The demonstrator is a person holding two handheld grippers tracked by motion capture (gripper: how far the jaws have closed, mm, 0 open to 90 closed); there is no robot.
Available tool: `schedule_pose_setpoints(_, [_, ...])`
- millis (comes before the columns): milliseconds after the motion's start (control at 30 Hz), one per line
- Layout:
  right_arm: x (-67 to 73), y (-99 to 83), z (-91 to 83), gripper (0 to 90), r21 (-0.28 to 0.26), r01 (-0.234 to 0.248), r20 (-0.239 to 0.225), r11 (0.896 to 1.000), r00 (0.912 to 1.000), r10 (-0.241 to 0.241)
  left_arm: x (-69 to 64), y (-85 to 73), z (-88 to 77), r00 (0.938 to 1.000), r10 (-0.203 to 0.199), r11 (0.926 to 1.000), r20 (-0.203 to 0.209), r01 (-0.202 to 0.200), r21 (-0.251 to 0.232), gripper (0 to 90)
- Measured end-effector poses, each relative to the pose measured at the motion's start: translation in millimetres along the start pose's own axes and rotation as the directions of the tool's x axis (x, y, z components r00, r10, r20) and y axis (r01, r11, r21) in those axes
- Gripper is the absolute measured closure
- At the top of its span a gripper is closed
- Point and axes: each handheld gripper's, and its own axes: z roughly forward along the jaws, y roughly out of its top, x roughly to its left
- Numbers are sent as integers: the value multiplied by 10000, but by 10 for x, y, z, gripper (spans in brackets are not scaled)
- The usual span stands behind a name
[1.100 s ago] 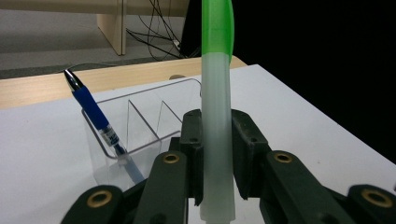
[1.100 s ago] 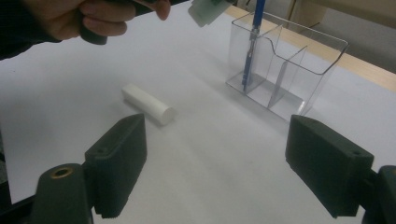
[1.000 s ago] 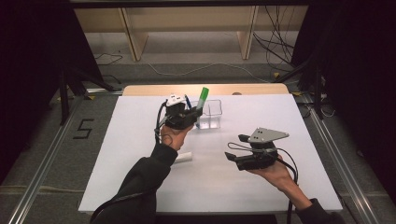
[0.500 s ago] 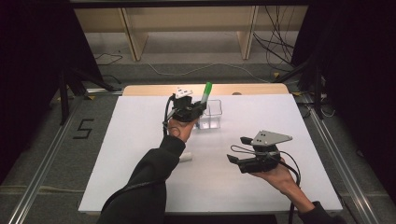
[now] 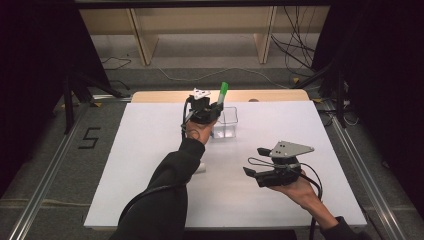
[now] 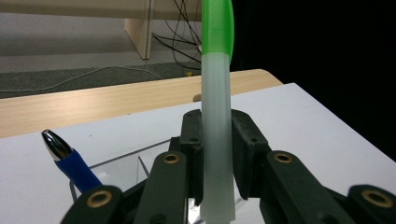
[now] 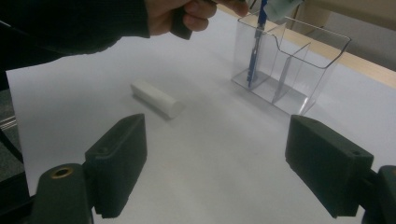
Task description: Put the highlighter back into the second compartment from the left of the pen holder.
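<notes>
Two tongs are in play, and the left tongs [image 5: 212,107] are doing the work: clamped tight on a frosted pen with a green cap [image 6: 215,116], carried upright right above the clear plastic organiser [image 5: 226,122]. Upright makes sense, since the pen has to drop end-first into one of those narrow compartments. A blue pen with a shiny metal tip [image 6: 70,161] already stands in the organiser, leaning against the wall just beside the left tongs. The organiser [image 7: 292,60] is smooth, see-through and box-shaped with thin dividers, so every slot can be read from outside. The right tongs [image 7: 217,168] hang spread wide with nothing between them, well short of the organiser over the white counter [image 5: 150,145]. Nearer the person than the organiser lies a short white cylinder [image 7: 156,99], matte and on its side.
</notes>
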Motion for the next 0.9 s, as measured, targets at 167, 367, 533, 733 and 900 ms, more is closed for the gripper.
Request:
schedule_pose_setpoints(167, [-2, 0, -6, 219, -54, 28, -14, 10000, 10000, -28, 16, -17, 62, 9998, 13, 9999, -191, -11, 102, 764])
schedule_pose_setpoints(367, [-4, -2, -10, 221, -79, 45, -42, 10000, 10000, -46, 10, -30, 111, 9993, 30, 9999, -379, -25, 154, 764])
schedule_pose_setpoints(533, [0, -1, -13, 222, -91, 96, -70, 9999, 9999, -97, 37, -39, 138, 9985, 31, 9998, -540, -20, 198, 763])
schedule_pose_setpoints(733, [-5, -2, -15, 224, -98, 103, -91, 9999, 9999, -103, 42, -52, 162, 9979, 72, 9995, -636, -52, 311, 763])
schedule_pose_setpoints(900, [-4, 0, -18, 225, -88, 122, -94, 9999, 9999, -123, 24, -55, 192, 9976, 62, 9994, -692, -39, 334, 763])
